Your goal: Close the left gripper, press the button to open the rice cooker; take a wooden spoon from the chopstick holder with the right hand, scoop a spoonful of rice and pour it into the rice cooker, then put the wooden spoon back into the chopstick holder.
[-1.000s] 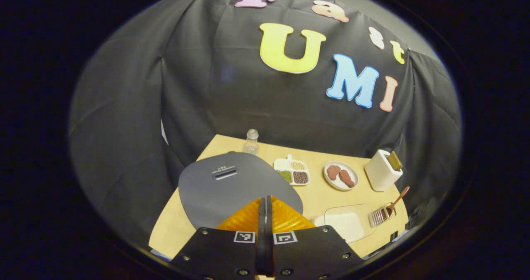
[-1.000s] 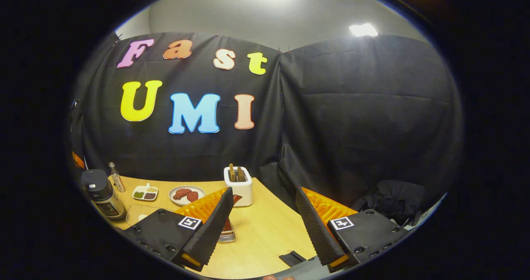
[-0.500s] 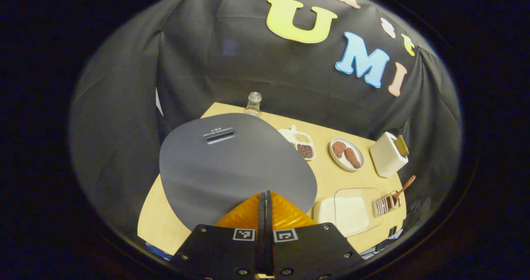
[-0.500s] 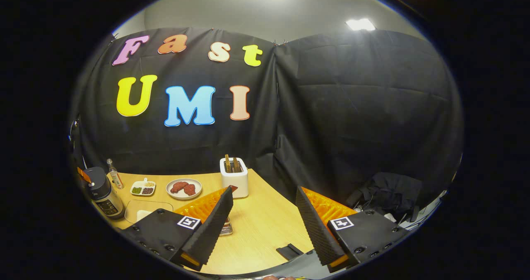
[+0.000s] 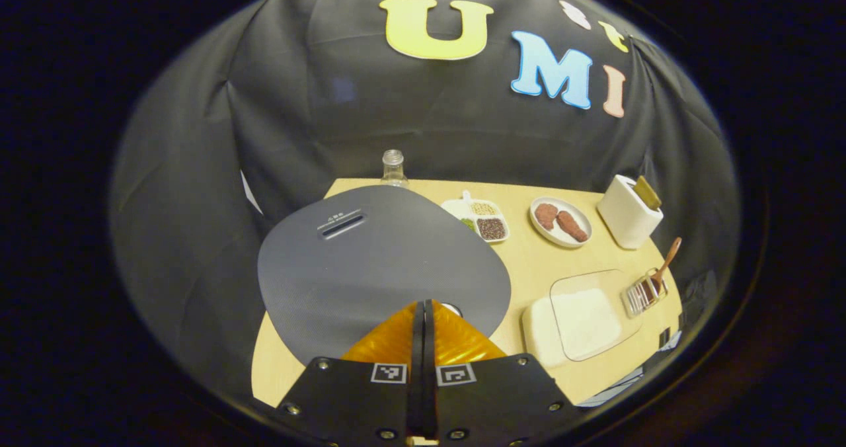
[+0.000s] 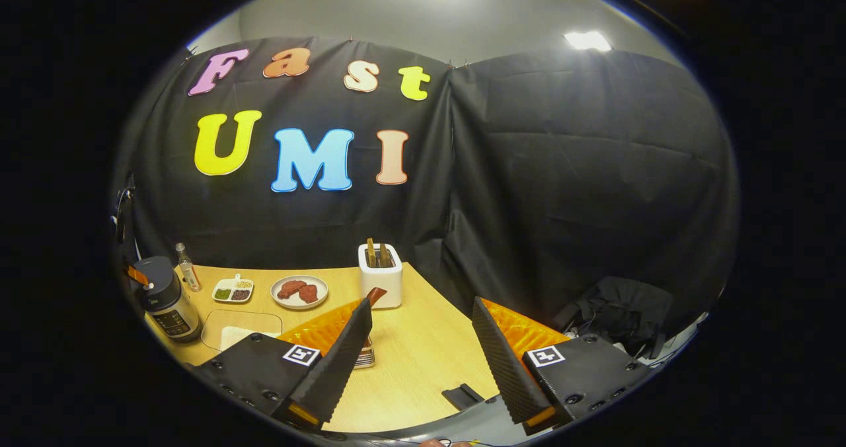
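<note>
Holding your left gripper (image 5: 423,311) with its jaws pressed together, you have the tips right over the near edge of the rice cooker (image 5: 377,255), whose grey lid is down; a small pale spot shows just beside the tips, and whether they touch the cooker you cannot tell. Past the lid on the table (image 5: 529,262) lies a clear-lidded box of rice (image 5: 578,315) to the right, and next to it the wire chopstick holder (image 5: 644,293) with the wooden spoon (image 5: 666,262) leaning upright in it. Farther back stand a divided dish (image 5: 481,217), a plate of brown food (image 5: 560,221), a white toaster-like box (image 5: 629,202) and a glass bottle (image 5: 394,168).

Your right gripper (image 6: 423,341) has its jaws spread wide, with nothing between them, above the table's near right part. The chopstick holder (image 6: 365,356) sits just behind the left finger, the spoon's tip (image 6: 375,295) poking above that finger. The rice cooker (image 6: 165,298) stands well apart at the far left.
</note>
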`<state>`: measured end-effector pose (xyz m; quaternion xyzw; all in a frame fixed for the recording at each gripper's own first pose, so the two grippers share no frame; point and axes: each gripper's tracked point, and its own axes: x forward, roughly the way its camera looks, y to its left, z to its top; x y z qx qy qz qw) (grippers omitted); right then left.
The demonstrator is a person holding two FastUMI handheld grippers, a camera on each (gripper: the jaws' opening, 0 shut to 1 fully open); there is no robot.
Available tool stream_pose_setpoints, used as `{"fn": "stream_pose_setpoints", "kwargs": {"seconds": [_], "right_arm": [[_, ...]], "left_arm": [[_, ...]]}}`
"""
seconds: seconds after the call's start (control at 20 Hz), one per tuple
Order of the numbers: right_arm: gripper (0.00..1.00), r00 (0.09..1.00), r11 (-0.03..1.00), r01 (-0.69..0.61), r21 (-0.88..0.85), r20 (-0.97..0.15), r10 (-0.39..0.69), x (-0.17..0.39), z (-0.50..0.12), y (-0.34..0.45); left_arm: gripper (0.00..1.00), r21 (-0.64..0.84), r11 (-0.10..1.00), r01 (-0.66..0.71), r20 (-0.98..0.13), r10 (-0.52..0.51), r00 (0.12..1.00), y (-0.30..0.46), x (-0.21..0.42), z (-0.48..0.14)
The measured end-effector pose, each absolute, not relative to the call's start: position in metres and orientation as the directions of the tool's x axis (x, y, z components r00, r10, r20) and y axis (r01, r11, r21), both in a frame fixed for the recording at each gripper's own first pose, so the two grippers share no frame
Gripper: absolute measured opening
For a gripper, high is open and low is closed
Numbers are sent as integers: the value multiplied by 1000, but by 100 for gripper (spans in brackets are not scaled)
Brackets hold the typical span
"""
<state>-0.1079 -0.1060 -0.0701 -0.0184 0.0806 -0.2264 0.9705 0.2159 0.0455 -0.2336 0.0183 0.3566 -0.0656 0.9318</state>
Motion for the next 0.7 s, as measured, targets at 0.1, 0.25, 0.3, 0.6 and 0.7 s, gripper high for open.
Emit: {"fn": "stream_pose_setpoints", "kwargs": {"seconds": [0.1, 0.25, 0.3, 0.6, 0.7], "right_arm": [[98, 889, 902, 425, -78, -153, -432, -109, -70, -104], [97, 900, 914, 395, -89, -159, -405, -108, -72, -99], [97, 904, 918, 385, -94, -162, -396, -106, -72, -98], [98, 928, 940, 329, -91, -154, -340, -80, -62, -98], [98, 936, 947, 309, -85, -151, -319, -64, -60, -99]], "left_arm": [[2, -10, 991, 131, -669, -103, 736, 45, 215, -234], [2, -20, 993, 115, -684, -97, 722, 44, 214, -236], [2, -13, 993, 117, -669, -96, 737, 45, 215, -234], [2, 70, 996, 48, -471, -9, 882, 53, 212, -166], [2, 130, 992, -5, -338, 49, 940, 60, 214, -107]]}}
